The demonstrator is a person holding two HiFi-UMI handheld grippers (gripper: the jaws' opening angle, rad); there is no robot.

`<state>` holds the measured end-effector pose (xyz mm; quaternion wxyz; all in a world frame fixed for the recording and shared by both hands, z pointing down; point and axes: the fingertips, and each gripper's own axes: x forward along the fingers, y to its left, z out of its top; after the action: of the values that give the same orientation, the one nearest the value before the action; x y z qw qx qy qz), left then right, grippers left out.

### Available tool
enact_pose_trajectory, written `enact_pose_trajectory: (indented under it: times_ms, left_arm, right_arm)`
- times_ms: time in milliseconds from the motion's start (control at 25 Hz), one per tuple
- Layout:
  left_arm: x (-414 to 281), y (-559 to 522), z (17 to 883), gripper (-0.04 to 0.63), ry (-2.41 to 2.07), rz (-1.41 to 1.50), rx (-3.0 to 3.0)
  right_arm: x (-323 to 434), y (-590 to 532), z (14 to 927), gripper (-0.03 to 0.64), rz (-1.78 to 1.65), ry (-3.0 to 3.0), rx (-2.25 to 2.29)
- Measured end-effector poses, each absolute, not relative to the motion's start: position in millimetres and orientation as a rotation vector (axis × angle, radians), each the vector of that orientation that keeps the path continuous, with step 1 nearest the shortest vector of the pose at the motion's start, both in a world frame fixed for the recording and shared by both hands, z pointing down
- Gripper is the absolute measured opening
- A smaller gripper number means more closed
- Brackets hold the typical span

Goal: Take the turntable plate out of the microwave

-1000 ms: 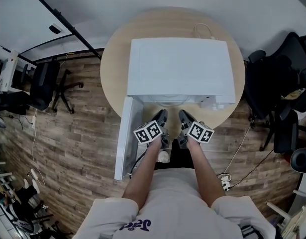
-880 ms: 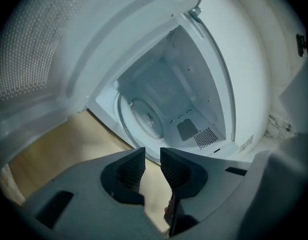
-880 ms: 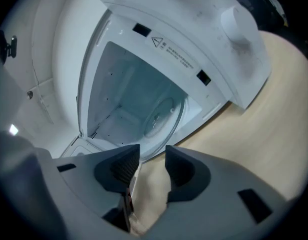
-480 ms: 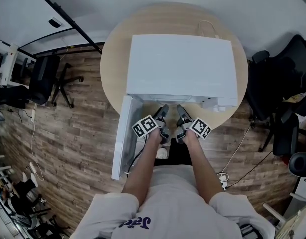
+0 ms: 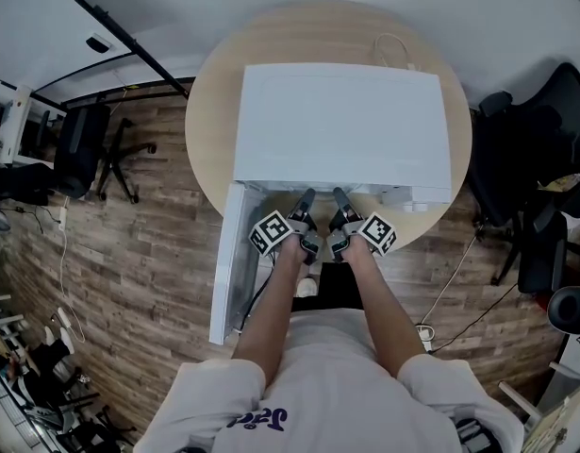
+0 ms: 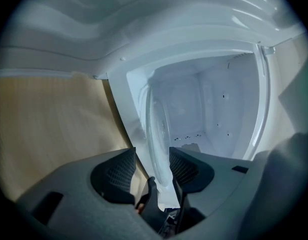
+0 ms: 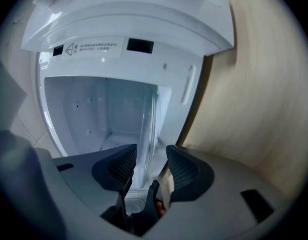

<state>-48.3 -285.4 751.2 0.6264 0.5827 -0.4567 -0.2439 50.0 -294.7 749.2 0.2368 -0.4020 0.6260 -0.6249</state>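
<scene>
White boxy microwave [image 5: 341,125] on round wood-grain table [image 5: 214,111], clear glass turntable plate [image 6: 156,129] in its cavity, rim loose inside left gripper [image 6: 152,161], ribbed jaws opening, and right gripper [image 7: 151,159], jaws apart, both nearer the microwave than before.

Looking like an office or lab space: rolling office chairs [image 5: 82,154] standing around on wood-plank floor [image 5: 148,272] (round worktop [image 5: 207,111] sitting mid-room).
</scene>
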Motion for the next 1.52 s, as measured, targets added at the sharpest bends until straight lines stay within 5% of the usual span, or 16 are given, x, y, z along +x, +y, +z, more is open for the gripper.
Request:
enact_pose_trajectory:
  times_ms: [400,600,1040,1520]
  left_arm:
    - [-47.4,-294.2,760.1,0.195,-1.038,-0.558,1.269]
    - [-46.6,-291.5,763.2,0.136,-1.045,-0.525,1.275]
    - [-40.5,-282.3,754.6,0.058,-0.977,-0.582,1.288]
    - [-32.2,-262.3,743.7,0.040,-0.904,-0.658,1.319]
  right_arm:
    - [47.2,-298.2,763.8,0.188,-1.786,1.621,-1.168]
    - [47.9,-296.5,765.7,0.165,-1.808,1.635,-1.150]
    - [47.2,-289.6,750.4,0.051,-1.752,1.692,-1.090]
    - [57.3,-270.7,742.4,0.043,-1.701,1.695,-0.982]
